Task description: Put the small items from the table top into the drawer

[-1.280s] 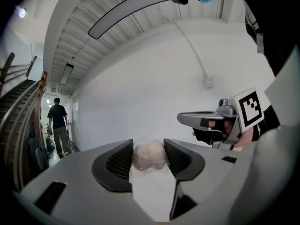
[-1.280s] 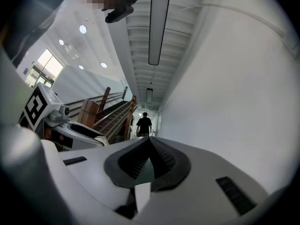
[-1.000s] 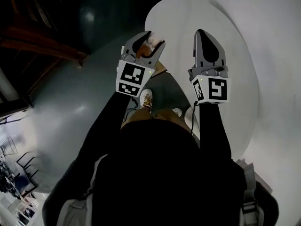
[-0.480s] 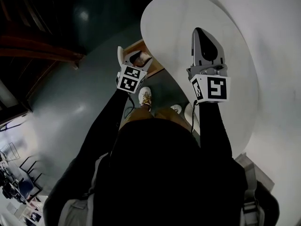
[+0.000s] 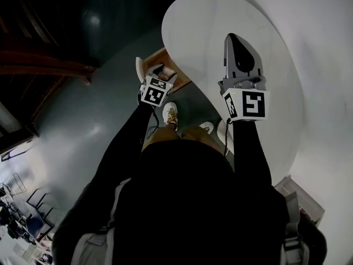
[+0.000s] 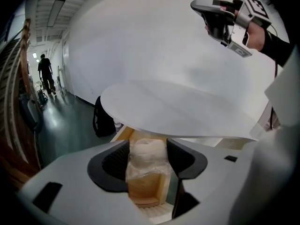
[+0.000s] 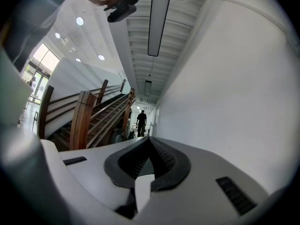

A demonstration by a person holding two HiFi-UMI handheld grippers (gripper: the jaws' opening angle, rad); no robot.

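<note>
Clear-wrapped white packet (image 6: 146,154) now lowered past round white desk (image 5: 220,15) edge over open wooden drawer (image 6: 144,191); left gripper (image 6: 147,149) fingers, just loosening, still pinch it: release likely next. Right gripper (image 7: 147,142) fingers pressed together.

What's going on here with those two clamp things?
A person is moving small things from a white table into a drawer, with a hand-held gripper in each hand. The left gripper is down at the open wooden drawer under the table, with a clear-wrapped packet between its jaws, which have just been opening. The right gripper hovers over the table, shut and empty.
</note>
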